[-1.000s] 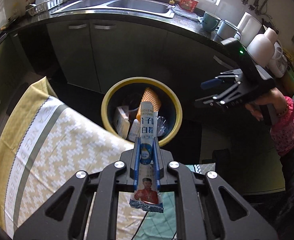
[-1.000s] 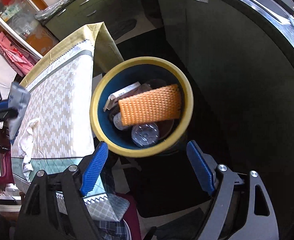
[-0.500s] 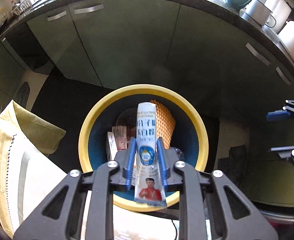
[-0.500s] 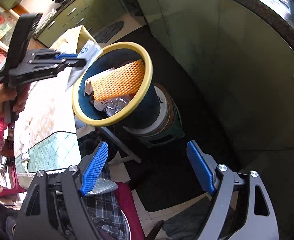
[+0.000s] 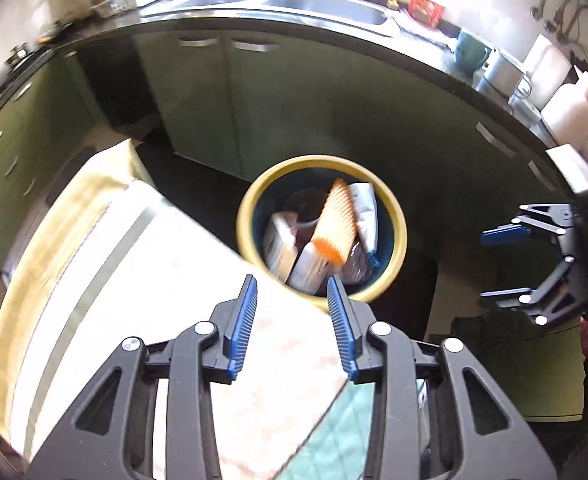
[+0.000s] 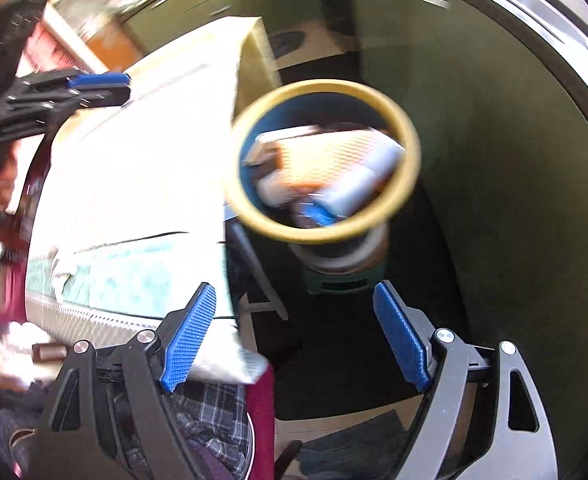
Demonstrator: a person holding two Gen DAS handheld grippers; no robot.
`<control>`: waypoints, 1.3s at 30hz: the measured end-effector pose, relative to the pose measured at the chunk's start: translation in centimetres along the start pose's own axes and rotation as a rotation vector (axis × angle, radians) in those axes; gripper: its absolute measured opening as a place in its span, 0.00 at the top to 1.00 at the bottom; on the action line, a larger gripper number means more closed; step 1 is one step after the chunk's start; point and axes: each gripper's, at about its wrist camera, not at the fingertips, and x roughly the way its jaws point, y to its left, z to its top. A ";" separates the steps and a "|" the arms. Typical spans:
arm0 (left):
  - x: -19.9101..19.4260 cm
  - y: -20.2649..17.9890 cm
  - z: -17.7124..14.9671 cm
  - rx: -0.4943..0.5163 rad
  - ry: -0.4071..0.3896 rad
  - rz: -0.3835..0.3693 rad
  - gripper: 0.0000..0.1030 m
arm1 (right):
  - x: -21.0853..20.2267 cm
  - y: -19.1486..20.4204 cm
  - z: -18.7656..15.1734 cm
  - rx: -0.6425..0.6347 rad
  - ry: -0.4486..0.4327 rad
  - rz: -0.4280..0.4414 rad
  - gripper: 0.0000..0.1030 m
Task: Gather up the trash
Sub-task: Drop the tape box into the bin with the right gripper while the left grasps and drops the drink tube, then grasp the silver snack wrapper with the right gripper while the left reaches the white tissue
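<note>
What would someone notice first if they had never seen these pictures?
Probably the bin with the bright yellow rim, standing on the dark floor in front of the green cabinets. An orange mesh sleeve lies on top of the white packets inside it. In front, the left gripper hangs open and empty over the table, its blue pads wide apart.

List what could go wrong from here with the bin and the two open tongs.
1. The bin is piled high: the orange mesh sleeve and a white packet lean near its rim, so more trash might spill out.
2. The bin stands close to the table edge, so a swinging left tongs could knock it.
3. Both views are blurred; the right tongs may misjudge a reach.
</note>
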 end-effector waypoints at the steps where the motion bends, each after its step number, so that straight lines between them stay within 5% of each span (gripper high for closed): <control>1: -1.5 0.7 -1.6 -0.019 -0.008 0.018 0.65 | 0.4 1.7 0.3 -0.038 0.007 0.009 0.22; 7: -9.1 5.0 -11.4 -0.179 -0.019 0.107 0.62 | 3.6 13.2 2.7 -0.266 0.038 0.107 0.29; 13: -14.4 8.7 -19.8 -0.327 -0.052 0.164 0.60 | 7.2 26.0 2.8 -0.512 0.153 0.321 0.37; 20: -17.8 10.4 -25.0 -0.396 -0.089 0.205 0.60 | 8.1 37.0 -1.3 -1.092 0.161 0.196 0.35; 27: -19.4 11.0 -27.2 -0.439 -0.111 0.222 0.59 | 10.1 40.2 -3.0 -1.418 0.296 0.143 0.32; 36: -21.7 12.1 -28.7 -0.492 -0.127 0.285 0.55 | 14.7 41.0 -2.7 -1.512 0.441 0.107 0.32; 39: -22.2 12.5 -28.7 -0.500 -0.137 0.290 0.54 | 15.2 40.8 -2.3 -1.481 0.441 0.120 0.43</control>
